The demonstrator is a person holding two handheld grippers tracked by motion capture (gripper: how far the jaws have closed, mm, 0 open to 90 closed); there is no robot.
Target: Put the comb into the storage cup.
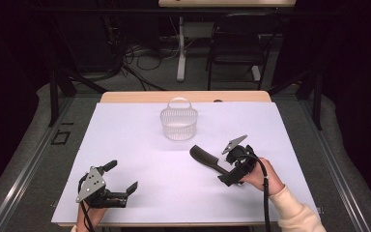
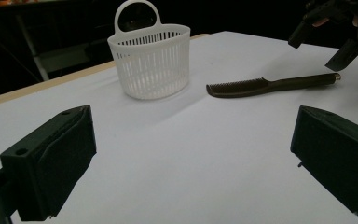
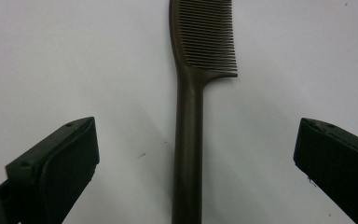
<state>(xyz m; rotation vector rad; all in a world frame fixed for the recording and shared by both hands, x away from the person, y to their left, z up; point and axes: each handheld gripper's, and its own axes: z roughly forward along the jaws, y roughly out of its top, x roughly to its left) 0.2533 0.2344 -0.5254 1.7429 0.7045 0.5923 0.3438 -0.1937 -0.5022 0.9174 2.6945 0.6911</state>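
A dark brown comb point(image 1: 204, 157) lies flat on the white table sheet point(image 1: 125, 130), its teeth toward the basket. My right gripper point(image 1: 225, 166) hovers over the handle end, open, with the handle lying between its two jaws but untouched. In the right gripper view point(image 3: 193, 140) the comb point(image 3: 205, 37) runs straight up the middle, a wide gap on each side. A white slatted basket point(image 1: 178, 123) with a loop handle stands upright behind the comb. My left gripper point(image 1: 121, 176) rests open near the front left, with nothing between its jaws.
In the left gripper view point(image 2: 191, 140), the basket point(image 2: 151, 60) stands ahead, the comb point(image 2: 261, 85) to its right, and the right gripper point(image 2: 335, 28) above the comb's handle end. A wooden table edge point(image 1: 183, 96) runs behind the sheet. A chair point(image 1: 236, 48) stands beyond.
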